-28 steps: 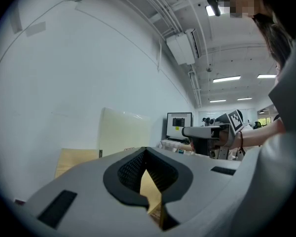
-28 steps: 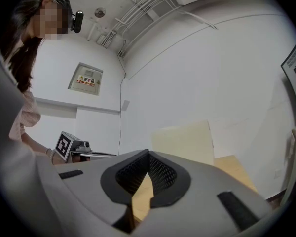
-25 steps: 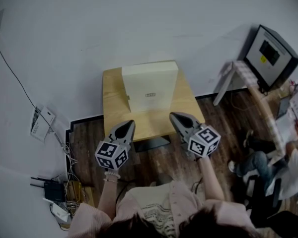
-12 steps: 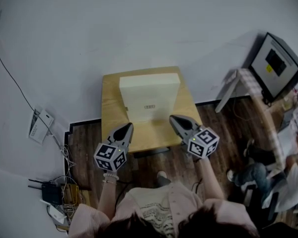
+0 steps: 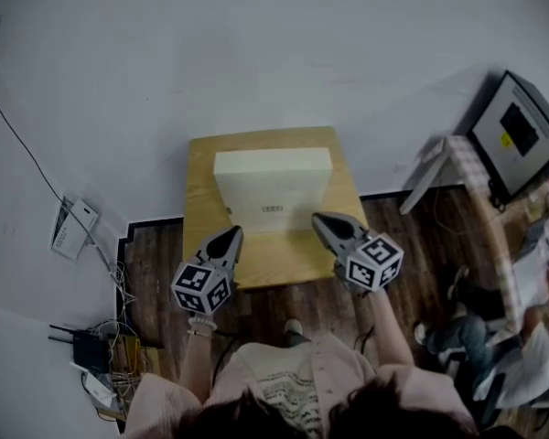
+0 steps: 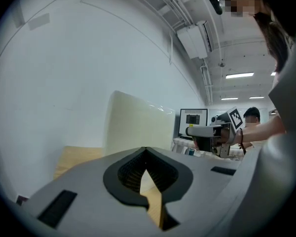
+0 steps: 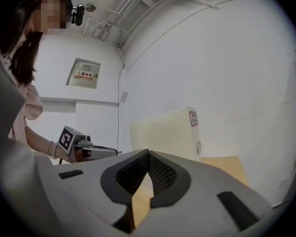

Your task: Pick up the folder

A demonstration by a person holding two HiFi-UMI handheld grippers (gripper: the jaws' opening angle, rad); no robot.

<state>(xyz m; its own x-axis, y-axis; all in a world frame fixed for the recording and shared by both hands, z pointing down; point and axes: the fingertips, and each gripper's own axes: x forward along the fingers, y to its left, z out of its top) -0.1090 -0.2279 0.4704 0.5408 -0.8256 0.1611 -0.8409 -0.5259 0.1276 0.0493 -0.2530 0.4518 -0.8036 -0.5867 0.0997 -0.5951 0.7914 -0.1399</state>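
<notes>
- Both grippers have come forward over the table's near edge since a second ago, and the table now sits lower in the head view.
- The left gripper (image 5: 231,233) hangs above the near left part of the table (image 5: 199,190), its jaws pressed together with nothing between them.
- The right gripper (image 5: 318,219) hangs above the near right part, close to the right edge, jaws likewise pressed together and empty.
- The folder (image 5: 273,186) stands upright on the far half of the table, its broad cream face turned toward the person and its back close to the wall (image 5: 256,53).
- Neither gripper touches the folder; each gripper view shows bare wood between the closed tips and the folder.
- A narrow strip of bare wood runs along each side of the folder, left and right.
- A wider bare band lies between the folder and the near edge.
- The far edge of the table meets the wall, so no room shows behind the folder.
- Above the folder, only plain wall.
- Left of the table the wooden floor (image 5: 156,263) is open; farther left, near the wall, lie a router (image 5: 78,350) and loose cables.
- Well to the right stand a monitor (image 5: 517,131) and a pale side table (image 5: 444,158).
</notes>
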